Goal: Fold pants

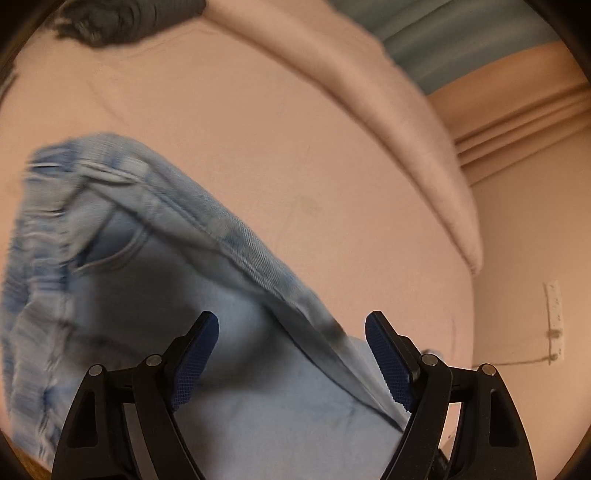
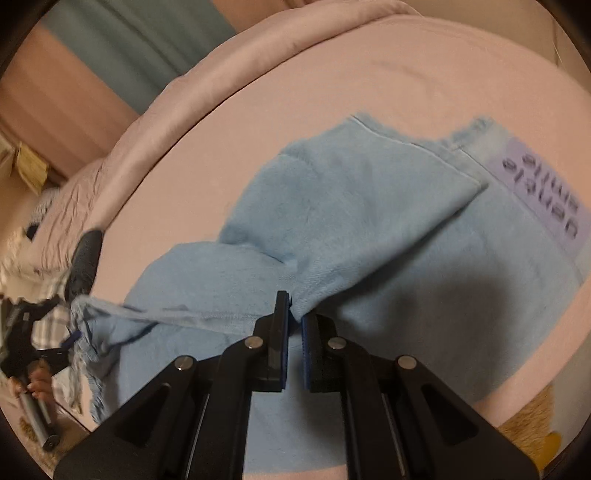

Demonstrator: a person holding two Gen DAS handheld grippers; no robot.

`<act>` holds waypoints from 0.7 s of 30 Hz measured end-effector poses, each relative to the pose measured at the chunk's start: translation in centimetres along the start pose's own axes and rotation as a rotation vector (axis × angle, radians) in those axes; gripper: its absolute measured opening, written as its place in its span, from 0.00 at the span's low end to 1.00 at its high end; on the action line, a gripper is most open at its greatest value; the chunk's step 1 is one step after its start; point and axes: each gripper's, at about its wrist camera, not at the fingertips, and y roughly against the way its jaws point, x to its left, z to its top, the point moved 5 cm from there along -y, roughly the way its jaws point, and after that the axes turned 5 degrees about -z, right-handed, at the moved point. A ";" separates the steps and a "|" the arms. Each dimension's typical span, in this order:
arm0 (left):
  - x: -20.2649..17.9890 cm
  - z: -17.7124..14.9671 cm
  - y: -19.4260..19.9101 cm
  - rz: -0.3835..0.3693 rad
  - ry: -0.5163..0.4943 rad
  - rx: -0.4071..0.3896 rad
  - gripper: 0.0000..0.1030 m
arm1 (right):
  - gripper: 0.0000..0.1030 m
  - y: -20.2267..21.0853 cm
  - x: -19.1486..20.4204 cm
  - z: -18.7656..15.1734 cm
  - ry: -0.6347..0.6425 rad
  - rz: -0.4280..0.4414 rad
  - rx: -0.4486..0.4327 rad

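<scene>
Light blue denim pants (image 1: 155, 280) lie on a pink bed (image 1: 280, 155). In the left wrist view my left gripper (image 1: 291, 328) is open, its jaws wide apart just above the pants, with a seam ridge running between them. In the right wrist view the pants (image 2: 369, 229) lie partly folded, with a purple label (image 2: 546, 192) at the right. My right gripper (image 2: 294, 321) is shut on a pinched fold of the pants fabric. The left gripper (image 2: 44, 343) shows at the far left, by the waistband end.
A dark garment (image 1: 122, 22) lies at the bed's far end. A rolled pink duvet (image 1: 406, 122) runs along the far bed edge, also in the right wrist view (image 2: 155, 110). Teal curtain (image 2: 140, 44) and wall lie beyond. Floor (image 2: 524, 432) shows at the near right.
</scene>
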 end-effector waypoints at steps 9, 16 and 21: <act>1.2 -2.8 3.2 -0.071 -0.055 -0.008 0.13 | 0.06 3.4 0.9 1.0 0.065 0.012 -0.074; 4.3 -14.3 9.0 -0.139 -0.071 0.054 0.13 | 0.06 9.4 -0.8 1.0 -0.024 0.061 -0.113; 8.4 -16.6 7.1 -0.072 0.011 0.106 0.13 | 0.11 6.7 -3.0 -1.8 -0.069 -0.001 0.004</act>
